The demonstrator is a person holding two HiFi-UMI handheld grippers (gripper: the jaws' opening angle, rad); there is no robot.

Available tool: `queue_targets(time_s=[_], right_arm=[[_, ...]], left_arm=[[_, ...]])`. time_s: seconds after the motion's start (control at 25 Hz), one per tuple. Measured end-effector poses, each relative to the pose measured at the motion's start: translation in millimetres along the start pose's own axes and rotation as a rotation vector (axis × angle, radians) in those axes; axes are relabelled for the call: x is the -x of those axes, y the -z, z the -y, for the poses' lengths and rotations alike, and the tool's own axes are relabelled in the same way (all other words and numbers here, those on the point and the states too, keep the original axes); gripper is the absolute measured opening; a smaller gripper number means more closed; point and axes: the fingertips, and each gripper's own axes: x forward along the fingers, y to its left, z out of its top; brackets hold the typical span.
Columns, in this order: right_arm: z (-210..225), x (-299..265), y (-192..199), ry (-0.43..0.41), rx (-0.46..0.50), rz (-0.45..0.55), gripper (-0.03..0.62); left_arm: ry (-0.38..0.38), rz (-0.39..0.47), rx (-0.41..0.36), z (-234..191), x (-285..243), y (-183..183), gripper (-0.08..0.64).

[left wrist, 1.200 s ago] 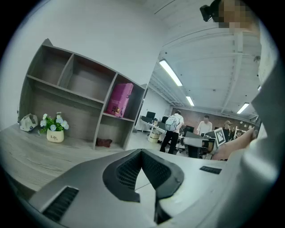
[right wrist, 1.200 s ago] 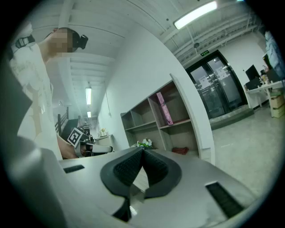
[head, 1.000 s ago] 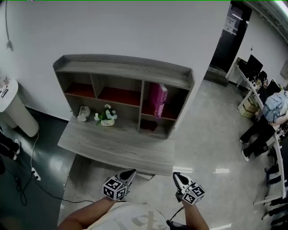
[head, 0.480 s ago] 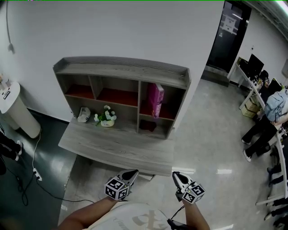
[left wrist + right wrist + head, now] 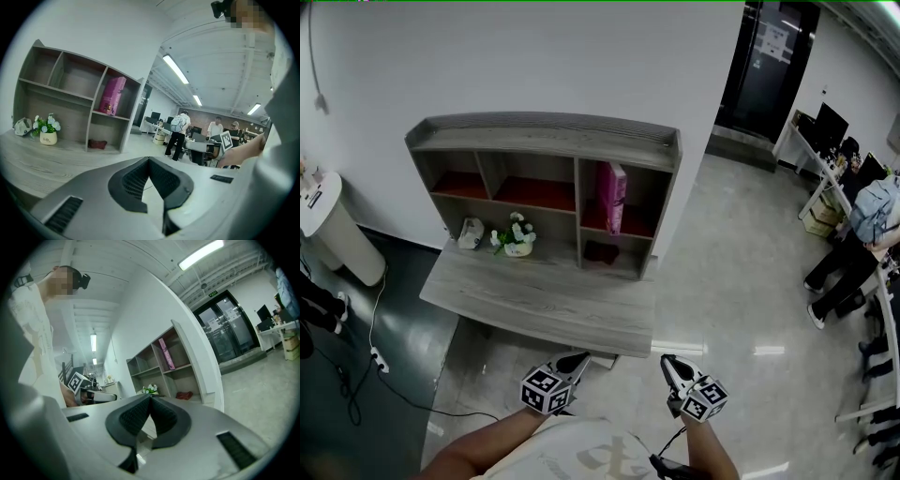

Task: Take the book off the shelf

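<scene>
A pink book point(image 5: 612, 196) stands leaning in the upper right compartment of the grey wooden shelf unit point(image 5: 544, 141); it also shows as the pink book point(image 5: 112, 96) and the pink book point(image 5: 166, 354) in the gripper views. My left gripper point(image 5: 580, 359) is shut and empty, low in the head view, well short of the desk edge. My right gripper point(image 5: 667, 362) is beside it, also shut with nothing held. Both point toward the shelf from a distance.
A small flower pot point(image 5: 517, 240) and a white object point(image 5: 470, 233) sit on the desk surface point(image 5: 534, 300) under the shelves. A dark red item point(image 5: 601, 251) lies in the lower right compartment. People stand at desks on the right point(image 5: 862, 234). A white round stand point(image 5: 328, 225) is at left.
The view has shifted slightly: the shelf and book sit a little further left in the head view. Both grippers stay shut and keep their places low in the frame.
</scene>
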Motion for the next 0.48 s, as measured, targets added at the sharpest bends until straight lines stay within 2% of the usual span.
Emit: queue_targets(time_s=[0.48], right_arm=[[11,47,-1,0.05,-0.018,0.035,0.005]], left_arm=[[0.012,-0.023,-0.011,43,0,15,0.002]])
